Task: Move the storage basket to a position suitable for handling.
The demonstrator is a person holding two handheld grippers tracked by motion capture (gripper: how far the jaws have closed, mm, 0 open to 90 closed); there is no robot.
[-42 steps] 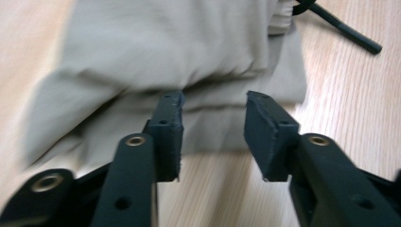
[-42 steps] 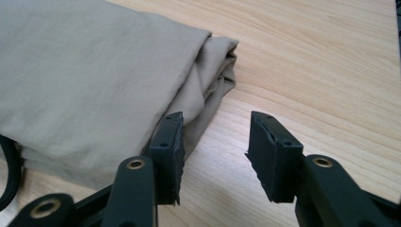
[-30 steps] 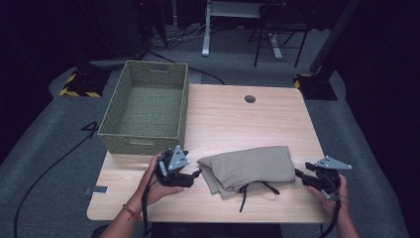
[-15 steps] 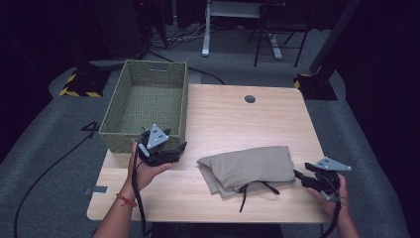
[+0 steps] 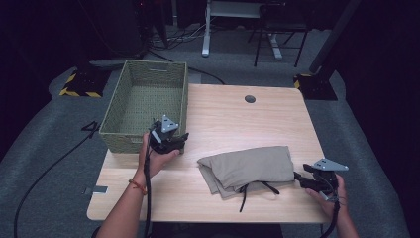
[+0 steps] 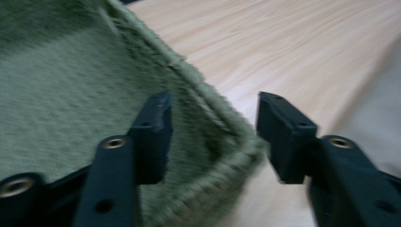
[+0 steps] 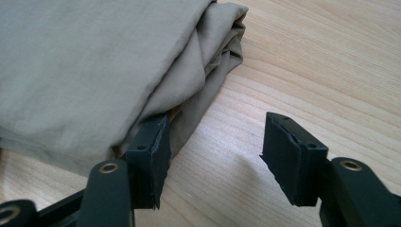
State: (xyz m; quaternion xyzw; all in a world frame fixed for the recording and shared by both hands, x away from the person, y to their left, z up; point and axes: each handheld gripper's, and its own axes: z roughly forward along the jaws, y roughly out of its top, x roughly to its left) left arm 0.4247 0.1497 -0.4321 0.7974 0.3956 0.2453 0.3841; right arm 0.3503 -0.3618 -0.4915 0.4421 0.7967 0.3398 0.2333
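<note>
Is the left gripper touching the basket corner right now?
Cannot tell. In the left gripper view, the gripper straddles the basket corner, but blur hides any contact.

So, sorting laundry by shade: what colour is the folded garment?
Plain khaki beige garment, clearest in the right gripper view.

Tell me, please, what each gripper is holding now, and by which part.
Nothing is held. The left gripper straddles the basket's near corner rim, jaws just closing, not pressing. The right gripper is open beside the folded cloth's edge.
</note>
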